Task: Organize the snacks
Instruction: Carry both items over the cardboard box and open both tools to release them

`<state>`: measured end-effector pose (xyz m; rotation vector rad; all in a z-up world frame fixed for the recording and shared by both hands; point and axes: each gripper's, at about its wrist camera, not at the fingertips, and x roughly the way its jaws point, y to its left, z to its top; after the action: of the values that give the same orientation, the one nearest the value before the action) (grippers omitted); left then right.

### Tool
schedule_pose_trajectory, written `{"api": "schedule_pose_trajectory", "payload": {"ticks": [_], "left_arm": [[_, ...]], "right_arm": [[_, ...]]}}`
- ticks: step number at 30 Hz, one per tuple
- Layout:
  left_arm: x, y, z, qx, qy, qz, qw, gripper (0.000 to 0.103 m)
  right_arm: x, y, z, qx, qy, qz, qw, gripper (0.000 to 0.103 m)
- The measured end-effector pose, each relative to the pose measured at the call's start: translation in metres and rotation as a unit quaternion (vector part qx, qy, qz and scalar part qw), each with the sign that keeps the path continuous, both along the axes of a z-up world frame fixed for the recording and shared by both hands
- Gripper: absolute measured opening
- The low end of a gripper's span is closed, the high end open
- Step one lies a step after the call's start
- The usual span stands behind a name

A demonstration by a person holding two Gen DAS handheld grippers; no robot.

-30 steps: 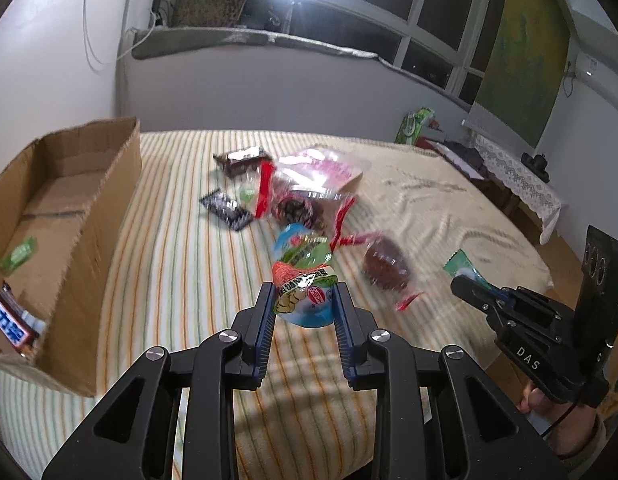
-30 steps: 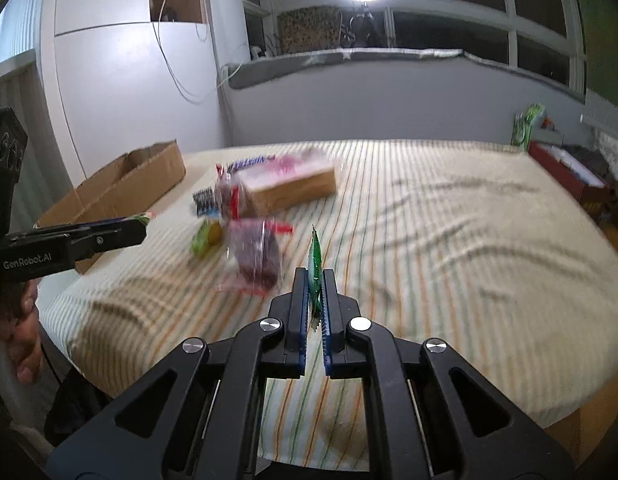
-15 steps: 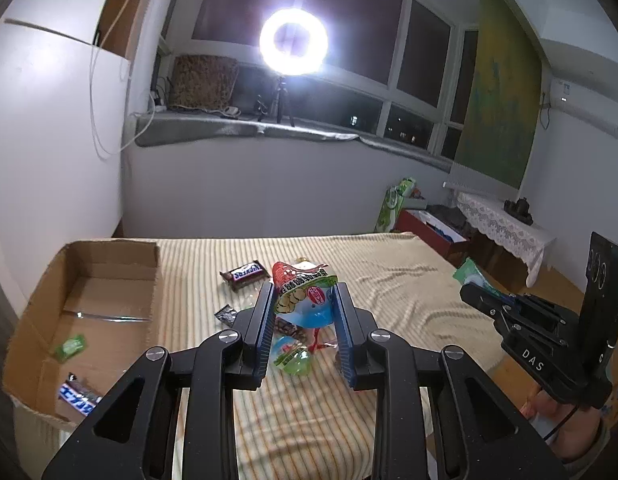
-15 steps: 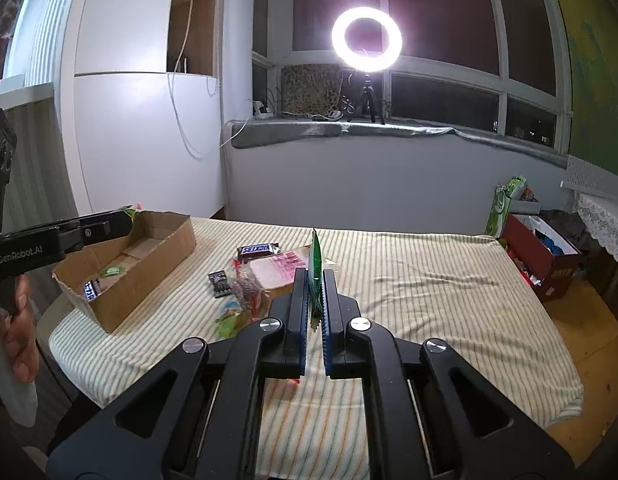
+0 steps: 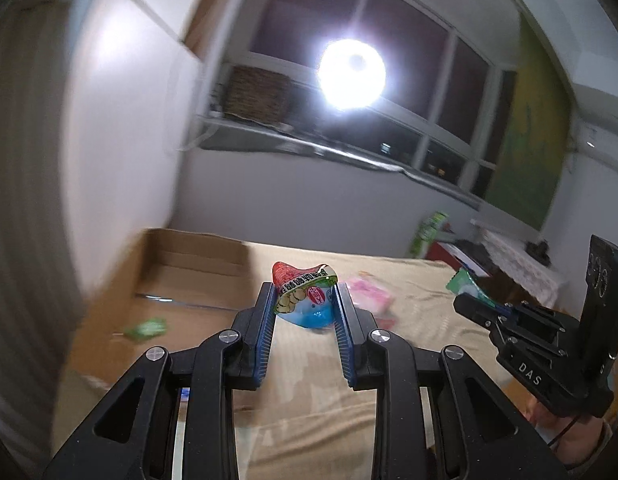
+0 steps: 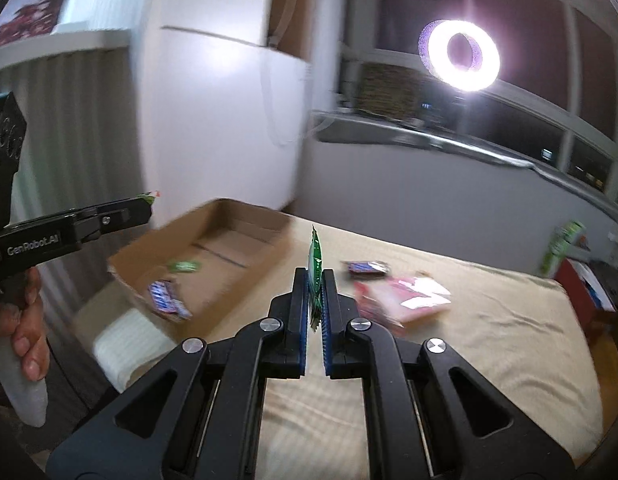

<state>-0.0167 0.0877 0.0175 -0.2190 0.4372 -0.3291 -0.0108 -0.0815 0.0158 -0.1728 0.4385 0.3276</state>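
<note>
Left of the striped bed (image 6: 489,332): cardboard box (image 6: 213,264), open-topped, resting at the bed's edge.
Box contents: small green packet (image 6: 183,266) and blue candy bar (image 6: 165,298) lay on its floor.
Left gripper (image 5: 304,300): jaws clamped on a blue jelly cup (image 5: 305,300), raised above the bed, right of the box.
Right gripper (image 6: 316,284): jaws pressed together on a thin green sachet (image 6: 315,256), held upright, right of the box.
Bed, right of the box: pink packet (image 6: 413,296) and a dark candy bar (image 6: 367,267) lay loose.

The right hand-held gripper (image 6: 316,280) pinches a green packet (image 6: 315,258) near the cardboard box (image 6: 213,258).
</note>
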Motion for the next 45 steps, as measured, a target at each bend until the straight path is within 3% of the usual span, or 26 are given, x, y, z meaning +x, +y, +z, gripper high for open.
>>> {"api": "schedule_pose_trajectory", "payload": {"ticks": [6,11,19,28,31,32,33,35,45], "left_arm": [[-0.010,0.057,0.001,-0.003,-0.002,0.075,0.9972,0.026],[-0.015,0.078,0.008,-0.005,-0.010,0.111,0.9938,0.026],[0.003,0.072,0.006,0.002,-0.009,0.097,0.9953,0.026],[0.039,0.068,-0.041,0.001,0.055,0.070,0.9960,0.027],[0.045,0.069,-0.053,0.007,0.074,0.073,0.9946,0.048],[0.044,0.071,-0.055,0.005,0.074,0.081,0.9939,0.065],[0.042,0.072,-0.055,0.000,0.070,0.088,0.9937,0.073],[0.039,0.080,-0.053,-0.011,0.063,0.097,0.9932,0.073],[0.027,0.102,-0.040,-0.028,0.054,0.125,0.9903,0.073]], "right_arm": [[0.008,0.065,0.003,0.005,-0.008,0.083,0.997,0.005],[0.011,0.088,0.006,0.012,-0.017,0.109,0.994,0.005],[0.039,0.094,-0.008,0.015,0.006,0.110,0.994,0.005],[0.088,0.109,-0.053,0.004,0.065,0.121,0.991,0.005],[0.099,0.109,-0.064,0.003,0.076,0.111,0.991,0.015],[0.101,0.108,-0.065,0.003,0.075,0.109,0.991,0.026],[0.103,0.107,-0.065,0.003,0.074,0.106,0.992,0.038],[0.104,0.105,-0.063,0.007,0.068,0.106,0.992,0.044],[0.086,0.114,-0.049,0.001,0.053,0.107,0.993,0.044]]}}
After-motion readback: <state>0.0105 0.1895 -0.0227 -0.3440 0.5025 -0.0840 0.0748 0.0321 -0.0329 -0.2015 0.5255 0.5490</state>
